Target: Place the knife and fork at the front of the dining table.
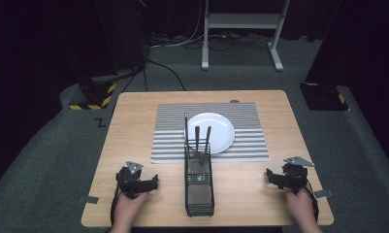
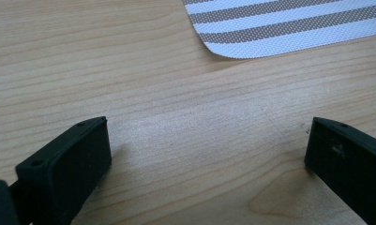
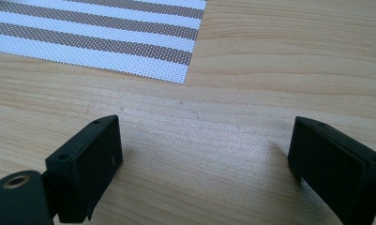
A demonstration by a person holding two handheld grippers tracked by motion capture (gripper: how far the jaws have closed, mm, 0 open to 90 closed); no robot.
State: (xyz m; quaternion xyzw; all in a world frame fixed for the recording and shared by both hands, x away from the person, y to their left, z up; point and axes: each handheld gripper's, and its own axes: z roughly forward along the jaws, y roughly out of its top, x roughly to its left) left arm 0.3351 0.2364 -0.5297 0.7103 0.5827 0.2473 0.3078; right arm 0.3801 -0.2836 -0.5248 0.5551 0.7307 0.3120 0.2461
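A white plate [image 1: 220,127] lies on a striped placemat [image 1: 172,131] in the middle of the wooden table [image 1: 134,116]. In front of it stands a black wire caddy [image 1: 199,187] with dark-handled utensils [image 1: 202,138] upright in its far end. My left gripper [image 1: 136,180] rests low on the table at the front left, open, nothing between its jaws. My right gripper [image 1: 285,175] rests at the front right, open and empty too. The left gripper [image 2: 206,145] faces bare wood below a placemat corner [image 2: 279,28]. The right gripper [image 3: 204,150] faces wood near the placemat corner [image 3: 106,37].
Beyond the table stands a white metal frame [image 1: 240,22] on grey carpet, with cables on the floor. Black bases with yellow hazard stripes [image 1: 92,94] sit at the far left and far right. Small grey tabs [image 1: 89,199] lie near the table's front corners.
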